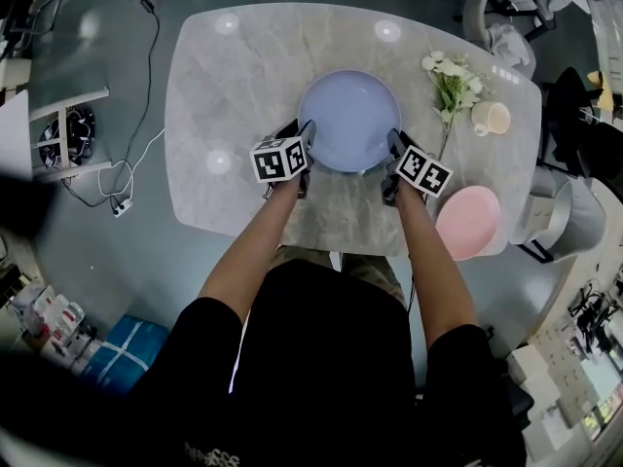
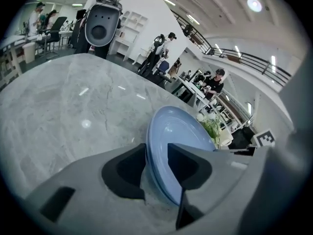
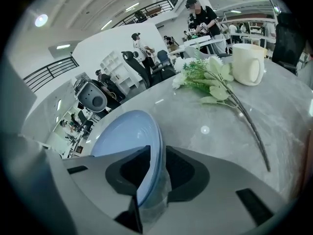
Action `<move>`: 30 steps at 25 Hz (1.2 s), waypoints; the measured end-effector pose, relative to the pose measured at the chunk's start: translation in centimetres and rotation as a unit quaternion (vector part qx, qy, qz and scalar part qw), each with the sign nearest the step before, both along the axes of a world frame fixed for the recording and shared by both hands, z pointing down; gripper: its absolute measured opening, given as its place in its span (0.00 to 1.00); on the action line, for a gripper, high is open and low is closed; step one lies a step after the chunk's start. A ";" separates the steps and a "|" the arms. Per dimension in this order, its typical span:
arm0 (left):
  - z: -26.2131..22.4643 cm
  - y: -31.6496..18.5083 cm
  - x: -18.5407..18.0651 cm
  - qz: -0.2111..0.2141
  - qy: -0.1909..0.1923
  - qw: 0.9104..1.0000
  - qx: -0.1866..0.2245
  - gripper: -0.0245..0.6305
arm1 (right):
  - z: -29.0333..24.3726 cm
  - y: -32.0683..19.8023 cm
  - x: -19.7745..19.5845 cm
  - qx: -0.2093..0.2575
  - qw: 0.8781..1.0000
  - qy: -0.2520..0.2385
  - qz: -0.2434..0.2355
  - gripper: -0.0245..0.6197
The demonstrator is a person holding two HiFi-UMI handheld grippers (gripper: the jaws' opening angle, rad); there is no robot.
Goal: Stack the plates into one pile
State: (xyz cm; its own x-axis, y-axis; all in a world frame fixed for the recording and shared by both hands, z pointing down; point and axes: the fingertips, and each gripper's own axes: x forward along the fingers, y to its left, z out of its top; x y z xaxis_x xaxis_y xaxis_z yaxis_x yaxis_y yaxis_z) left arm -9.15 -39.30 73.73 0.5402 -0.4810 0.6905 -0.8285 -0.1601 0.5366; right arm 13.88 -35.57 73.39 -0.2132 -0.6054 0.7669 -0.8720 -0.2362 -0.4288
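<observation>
A pale blue plate [image 1: 348,120] lies flat at the middle of the marble table [image 1: 243,66]; its rim shows a double edge, as of two nested plates. My left gripper [image 1: 307,140] is at its left rim and my right gripper [image 1: 394,146] at its right rim. In the left gripper view the blue plate's [image 2: 182,133] rim passes between the left gripper's [image 2: 156,156] jaws with a gap on each side. In the right gripper view the plate's [image 3: 122,136] rim likewise runs between the right gripper's [image 3: 157,161] parted jaws. A pink plate [image 1: 468,222] sits alone at the table's near right edge.
White flowers [image 1: 454,84] with a long stem and a cream mug [image 1: 492,117] lie to the right of the blue plate; the flowers [image 3: 208,77] and mug [image 3: 249,65] are close to my right gripper. Chairs stand round the table's right side.
</observation>
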 end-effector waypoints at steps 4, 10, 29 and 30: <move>0.6 -0.2 0.0 0.003 0.004 1.000 -0.005 0.22 | 0.8 0.1 -0.3 -0.009 1.000 0.000 0.003 0.16; 0.8 0.0 -0.4 0.010 0.010 1.000 -0.006 0.16 | 0.9 0.3 -0.3 -0.013 1.000 -0.003 -0.003 0.11; -7.6 8.3 2.9 0.050 0.007 0.998 0.024 0.15 | -7.5 10.5 2.6 0.028 0.999 0.007 0.029 0.11; -7.9 9.2 3.4 0.048 0.012 0.999 0.022 0.15 | -7.8 11.5 3.1 0.029 0.999 0.004 0.036 0.11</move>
